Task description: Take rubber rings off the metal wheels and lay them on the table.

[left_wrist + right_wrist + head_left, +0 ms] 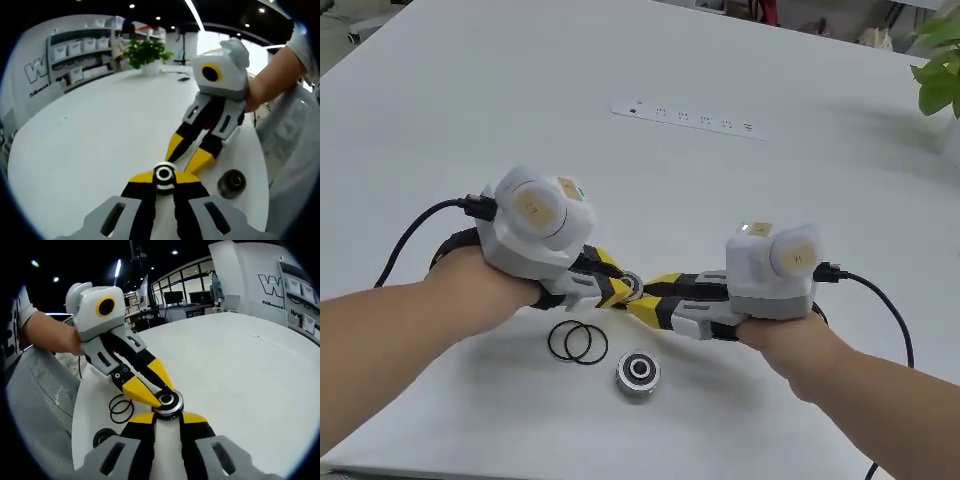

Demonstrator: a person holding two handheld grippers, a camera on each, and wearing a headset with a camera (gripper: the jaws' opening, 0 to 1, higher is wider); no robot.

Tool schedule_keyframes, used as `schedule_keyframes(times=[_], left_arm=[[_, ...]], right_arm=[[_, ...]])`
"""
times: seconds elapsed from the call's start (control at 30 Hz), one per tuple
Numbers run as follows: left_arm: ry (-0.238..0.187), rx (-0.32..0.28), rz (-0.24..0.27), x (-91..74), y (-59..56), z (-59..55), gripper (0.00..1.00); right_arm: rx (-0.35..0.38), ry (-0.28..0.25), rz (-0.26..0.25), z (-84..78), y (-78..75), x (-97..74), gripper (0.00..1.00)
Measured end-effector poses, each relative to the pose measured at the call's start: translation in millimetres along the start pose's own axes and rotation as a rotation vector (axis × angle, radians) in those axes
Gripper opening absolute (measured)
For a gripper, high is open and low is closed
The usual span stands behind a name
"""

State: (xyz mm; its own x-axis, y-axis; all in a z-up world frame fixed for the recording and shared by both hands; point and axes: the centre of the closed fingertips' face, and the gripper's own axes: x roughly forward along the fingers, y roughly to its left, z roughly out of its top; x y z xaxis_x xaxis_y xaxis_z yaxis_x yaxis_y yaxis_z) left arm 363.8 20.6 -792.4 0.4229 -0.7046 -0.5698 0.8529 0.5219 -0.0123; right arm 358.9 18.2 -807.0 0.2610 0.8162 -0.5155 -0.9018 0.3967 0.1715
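- Your left gripper was clamped on a small metal wheel, holding it just above the table between your two hands. In the left gripper view its yellow tips sat on either side of the rim, with the wheel's flat face turned up toward that camera
- Your right gripper met the wheel from the opposite side, nose to nose with the left. Its jaws stood apart with the tips right at the wheel's near edge, and I could not tell whether they touched it
- The coming move turned on this: the wheel lay straight ahead of your right tips, in line with those jaws, and its axle ran roughly crosswise to that line. The dark band round the rim, which I took for the rubber ring, therefore faced those tips edge-on
- I judged the right gripper the one to pinch and peel the ring, since the left was busy holding and the right's tips were free at the rim
- Two rubber rings already lay overlapping on the table, just on your side of the grippers. A second wheel sat close beside them, nearer to you, and whether it still wore its ring was too small to tell
- The power strip lay well apart, across the table
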Motion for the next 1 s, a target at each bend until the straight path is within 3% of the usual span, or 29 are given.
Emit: schedule_keyframes(times=[0.63,1.0], left_arm=[[-0.002,-0.004,0.007,0.2,2.3,-0.3,0.12],[-0.007,-0.002,0.008,-0.1,2.8,-0.6,0.12]], right_arm=[[0.013,0.001,0.001,-2.0,-0.9,-2.0,0.07],[0.097,-0.022,0.007,-3.2,-3.5,-3.3,0.01]])
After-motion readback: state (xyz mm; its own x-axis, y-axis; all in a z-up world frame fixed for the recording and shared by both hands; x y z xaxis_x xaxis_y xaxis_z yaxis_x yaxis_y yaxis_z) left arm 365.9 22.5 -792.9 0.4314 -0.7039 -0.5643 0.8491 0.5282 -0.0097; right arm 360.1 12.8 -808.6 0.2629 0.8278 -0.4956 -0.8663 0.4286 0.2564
